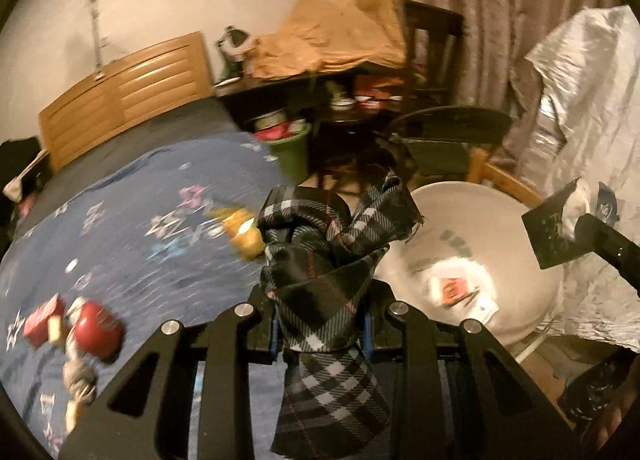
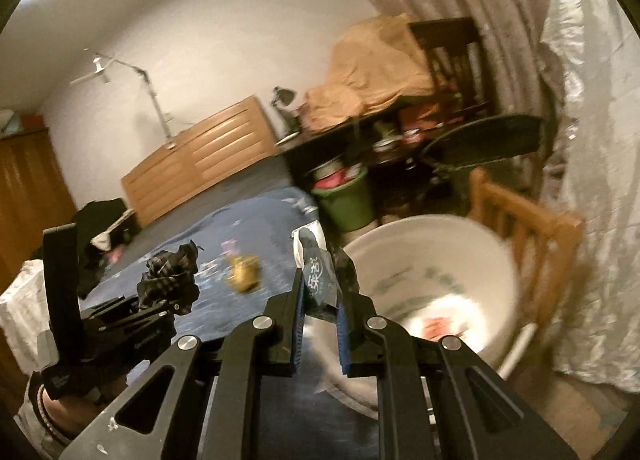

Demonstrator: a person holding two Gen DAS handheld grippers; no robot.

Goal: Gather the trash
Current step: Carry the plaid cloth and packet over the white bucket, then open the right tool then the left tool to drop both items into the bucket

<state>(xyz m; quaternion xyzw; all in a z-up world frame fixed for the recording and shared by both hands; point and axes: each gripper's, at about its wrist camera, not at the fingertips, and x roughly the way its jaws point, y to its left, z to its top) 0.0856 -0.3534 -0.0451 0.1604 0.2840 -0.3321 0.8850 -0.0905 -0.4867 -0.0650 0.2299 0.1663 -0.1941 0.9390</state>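
Currently your left gripper (image 1: 324, 324) is clamped on a crumpled plaid cloth (image 1: 332, 260); your right gripper (image 2: 320, 300) is pinched fully on a dark wrapper (image 2: 318, 280). The white basin (image 2: 492, 260) is the landmark: it lies ahead and right of both loads. Your right hand is nearer. Wrapper's long axis stands upright. Basin's mouth is open; a wooden chair (image 2: 516, 212) crowds its far rim.

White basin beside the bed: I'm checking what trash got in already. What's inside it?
Inside the white basin, a pale wrapper with a red-orange label lies on the bottom. The plaid cloth hides its left side.
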